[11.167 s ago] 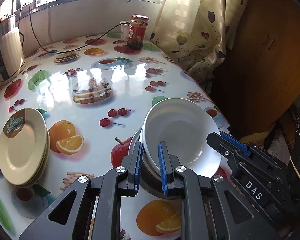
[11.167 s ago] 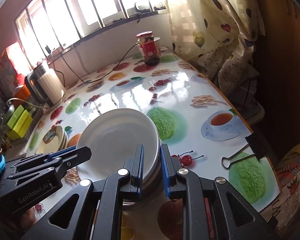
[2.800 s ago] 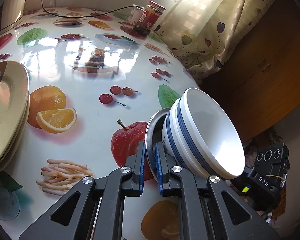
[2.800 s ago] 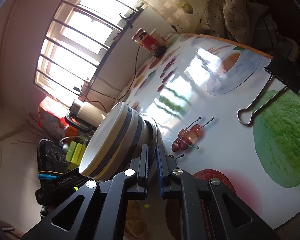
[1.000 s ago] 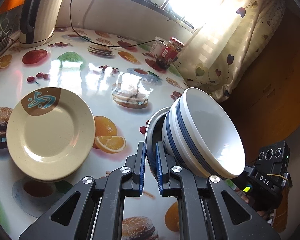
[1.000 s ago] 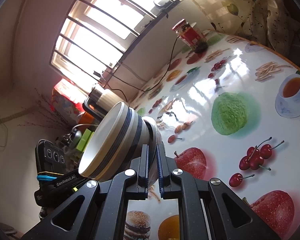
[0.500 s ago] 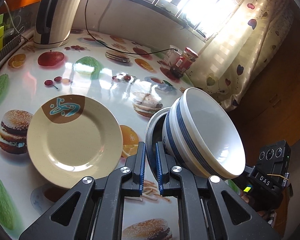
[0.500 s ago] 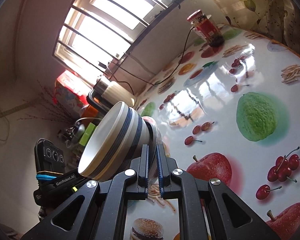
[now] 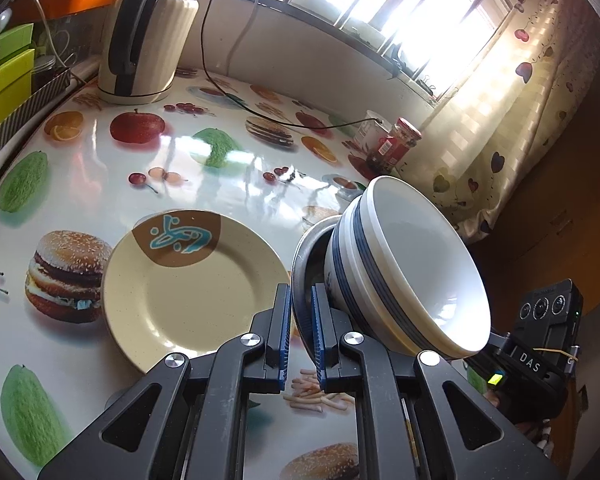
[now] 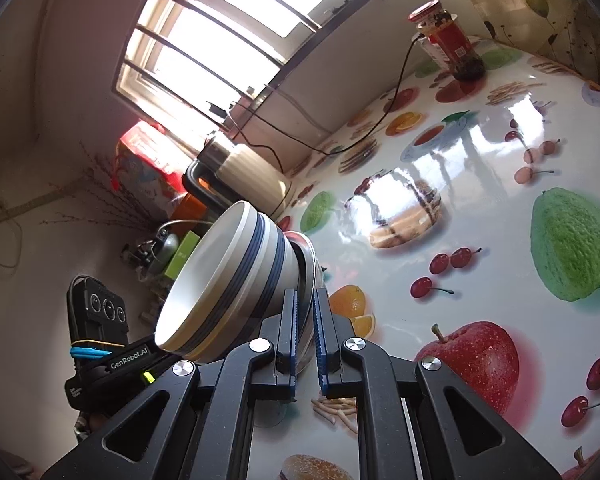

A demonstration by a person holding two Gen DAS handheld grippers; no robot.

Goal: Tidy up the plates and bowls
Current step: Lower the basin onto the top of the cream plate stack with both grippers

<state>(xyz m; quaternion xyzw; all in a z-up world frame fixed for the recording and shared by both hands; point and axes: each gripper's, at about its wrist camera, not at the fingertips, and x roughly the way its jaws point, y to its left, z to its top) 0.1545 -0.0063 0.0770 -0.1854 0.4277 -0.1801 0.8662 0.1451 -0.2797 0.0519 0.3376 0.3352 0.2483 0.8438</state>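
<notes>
My left gripper [image 9: 300,300] is shut on the rim of a steel bowl [image 9: 306,256] that holds nested white bowls with blue stripes [image 9: 412,268]. My right gripper [image 10: 306,308] is shut on the opposite rim of the same steel bowl [image 10: 310,260], with the striped bowls [image 10: 228,280] tilted to its left. The bowl stack hangs above the table. A stack of cream plates [image 9: 188,288] with a brown and teal mark lies on the table, just left of and below the bowls.
The round table [image 9: 100,184] has a glossy fruit-print cloth. An electric kettle [image 9: 148,36] with its cord stands at the back left, a red jar [image 9: 396,144] at the back right by the curtain. Green boxes [image 9: 4,76] sit far left.
Both grippers have carried the bowl stack leftward and forward over the table. The cream plates have come closer, beside the bowls. The grips have not changed.
</notes>
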